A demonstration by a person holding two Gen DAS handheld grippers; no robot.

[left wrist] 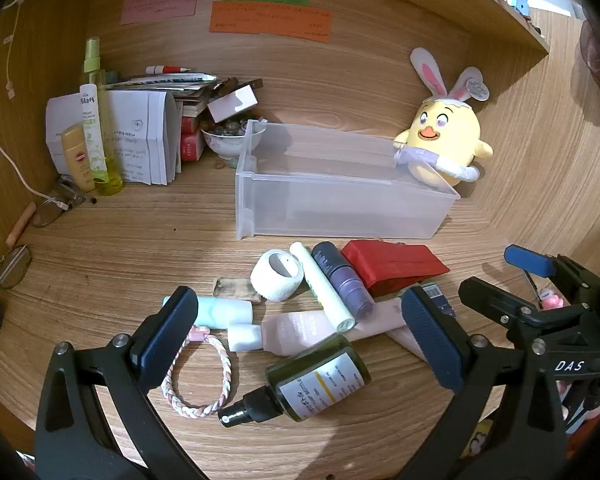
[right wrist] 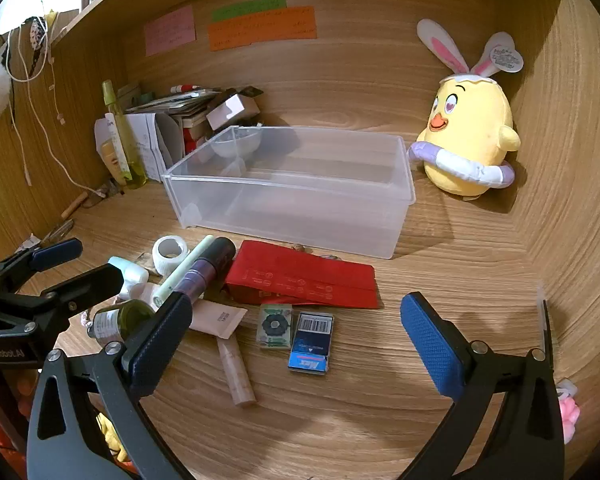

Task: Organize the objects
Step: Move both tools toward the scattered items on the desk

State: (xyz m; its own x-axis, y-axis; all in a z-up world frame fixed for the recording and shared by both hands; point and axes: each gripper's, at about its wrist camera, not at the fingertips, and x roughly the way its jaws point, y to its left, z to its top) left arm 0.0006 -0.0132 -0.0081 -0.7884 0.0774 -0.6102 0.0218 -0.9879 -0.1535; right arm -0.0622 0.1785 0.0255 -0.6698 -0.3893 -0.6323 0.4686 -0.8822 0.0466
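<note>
Hovering over the wooden desk [left wrist: 100,280], both grippers hang empty and nothing is sorted yet! At the left edge the left gripper [left wrist: 296,336] has its jaws spread wide, nothing between the pads, tilted down over the clutter near the front edge. Under it lie a braided bracelet [left wrist: 198,380], a dark green spray bottle [left wrist: 320,380], a pale pink tube [left wrist: 296,330], and just behind those a roll of white tape [left wrist: 276,276], a slim white tube [left wrist: 324,288] and a purple bottle [left wrist: 346,280]. Moving right, the red packet [right wrist: 304,280] sits just in front of the clear plastic bin [right wrist: 288,180], which stands toward the back of the desk and looks completely bare inside. Further right, the right gripper [right wrist: 296,340] is just as wide, gripping nothing, poised above a small green box [right wrist: 275,326] and a blue box [right wrist: 311,344]. So the whole pile remains to go in; I'd call this the very start.
</note>
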